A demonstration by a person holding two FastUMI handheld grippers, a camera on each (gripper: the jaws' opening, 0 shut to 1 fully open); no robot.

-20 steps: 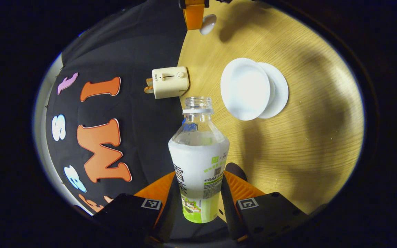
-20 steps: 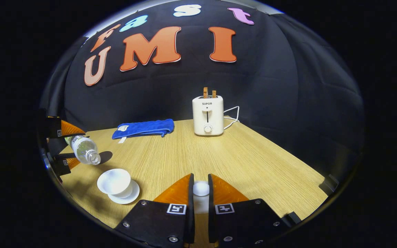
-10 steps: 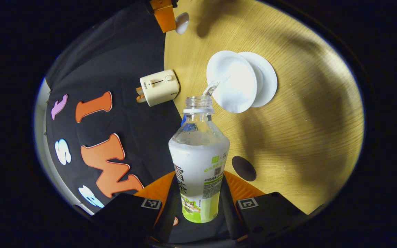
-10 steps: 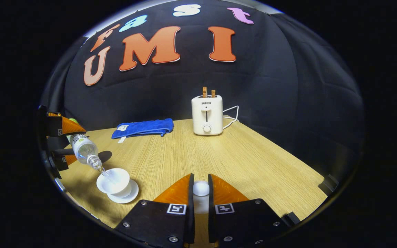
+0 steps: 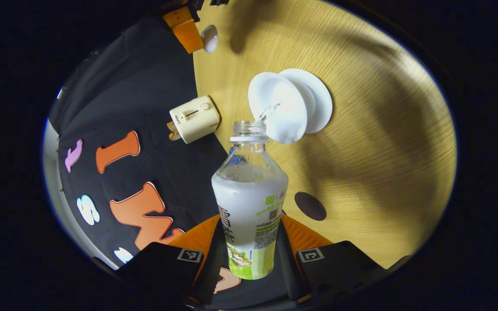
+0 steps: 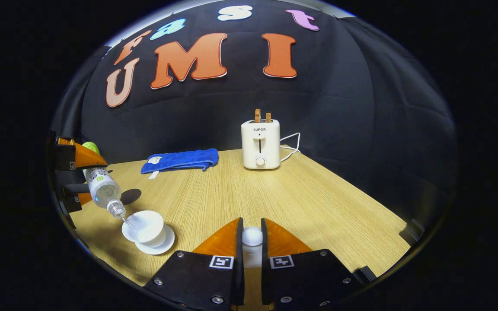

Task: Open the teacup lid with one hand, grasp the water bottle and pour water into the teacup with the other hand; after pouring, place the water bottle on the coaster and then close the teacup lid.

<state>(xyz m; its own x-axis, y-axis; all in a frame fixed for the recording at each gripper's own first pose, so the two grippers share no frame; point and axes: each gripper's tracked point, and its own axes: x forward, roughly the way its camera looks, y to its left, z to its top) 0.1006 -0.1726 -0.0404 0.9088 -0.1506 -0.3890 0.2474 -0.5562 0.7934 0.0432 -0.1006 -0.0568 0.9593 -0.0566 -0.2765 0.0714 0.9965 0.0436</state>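
The left gripper (image 5: 251, 250) pinches the water bottle (image 5: 250, 203) by its lower body, both orange fingers pressed against the label at the bottom centre of the left gripper view. The bottle has no cap, and a thin stream of water (image 5: 268, 113) runs from its mouth into the white teacup (image 5: 275, 106), which sits on a white saucer (image 5: 314, 101) just above the centre of that frame. In the right gripper view the same bottle (image 6: 102, 190) hangs tilted mouth-down at the left edge, held by the left gripper (image 6: 74, 179), its neck right over the rim of the teacup (image 6: 144, 225) in the lower left. The right gripper (image 6: 251, 237) is closed on the teacup lid (image 6: 252, 236), whose round white knob shows between the two fingers at the bottom centre, held above the wooden table (image 6: 309, 203). A dark round coaster (image 5: 310, 206) lies on the table to the lower right of the bottle in the left gripper view, apart from the saucer. A cream toaster (image 6: 260, 144) stands at the far edge of the table, and a folded blue cloth (image 6: 180, 160) lies to its left.
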